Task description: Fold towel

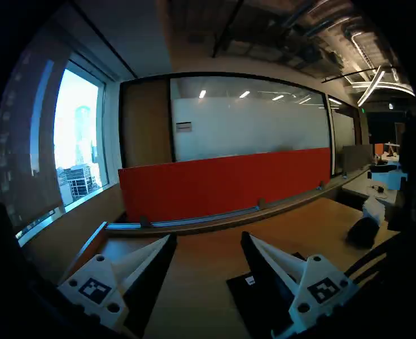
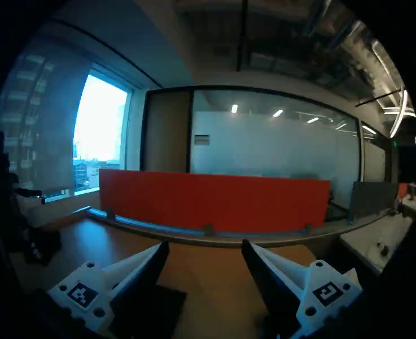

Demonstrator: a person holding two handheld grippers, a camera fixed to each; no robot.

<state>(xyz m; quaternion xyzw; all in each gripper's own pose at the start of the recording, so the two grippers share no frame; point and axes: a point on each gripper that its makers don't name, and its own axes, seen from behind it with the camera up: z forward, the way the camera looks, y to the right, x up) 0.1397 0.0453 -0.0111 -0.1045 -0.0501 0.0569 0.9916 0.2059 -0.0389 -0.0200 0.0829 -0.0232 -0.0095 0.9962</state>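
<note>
The left gripper and the right gripper were held level above the wooden surface. Both jaws were released with nothing between them, and they faced the red partition at twelve o'clock. A dark flat sheet, probably the towel though too dim to be sure, lay on the surface at about five o'clock of the left gripper and seven o'clock of the right, so it seemed to sit between them. Held apart like that, each looked poised to take its own side. Folding appeared not yet begun.
</note>
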